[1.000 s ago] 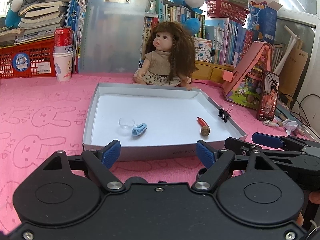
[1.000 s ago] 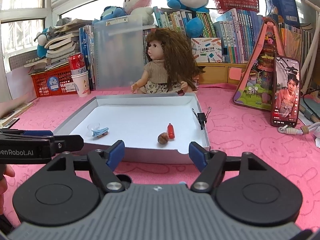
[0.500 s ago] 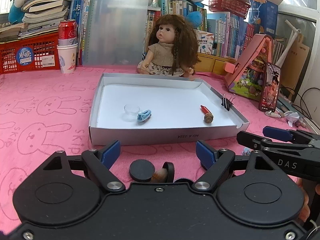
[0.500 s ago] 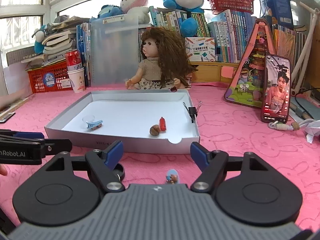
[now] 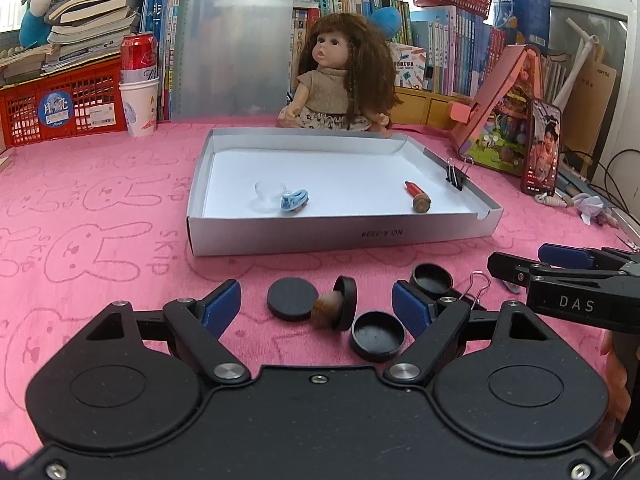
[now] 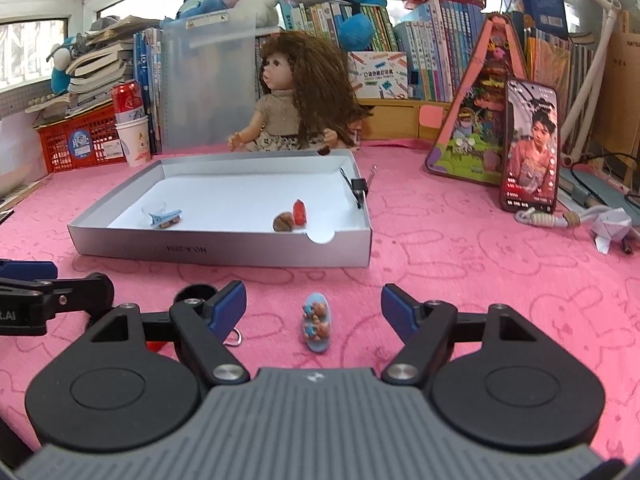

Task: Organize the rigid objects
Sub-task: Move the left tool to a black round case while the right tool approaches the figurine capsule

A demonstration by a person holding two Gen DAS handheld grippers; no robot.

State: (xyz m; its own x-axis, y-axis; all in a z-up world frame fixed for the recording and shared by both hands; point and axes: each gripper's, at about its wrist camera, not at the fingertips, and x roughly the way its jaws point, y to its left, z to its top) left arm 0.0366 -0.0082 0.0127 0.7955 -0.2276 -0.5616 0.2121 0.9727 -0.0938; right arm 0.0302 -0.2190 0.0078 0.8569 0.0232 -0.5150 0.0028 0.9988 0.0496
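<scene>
On the pink cloth just near of the gray tray (image 5: 332,236), black caps (image 5: 291,298) lie between the left gripper (image 5: 316,304)'s wide-open jaws. Right gripper (image 6: 313,307) gapes empty too, a small blue clip (image 6: 316,322) lying between its fingers.

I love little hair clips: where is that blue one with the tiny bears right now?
The blue bear hair clip lies on the pink cloth in the right wrist view, between the open right tongs, just in front of the grey box.

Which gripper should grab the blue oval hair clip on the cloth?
Right. The hair clip lies centred between the open right gripper fingers, just ahead of them. The left gripper, also open, faces the black lids instead.
</scene>
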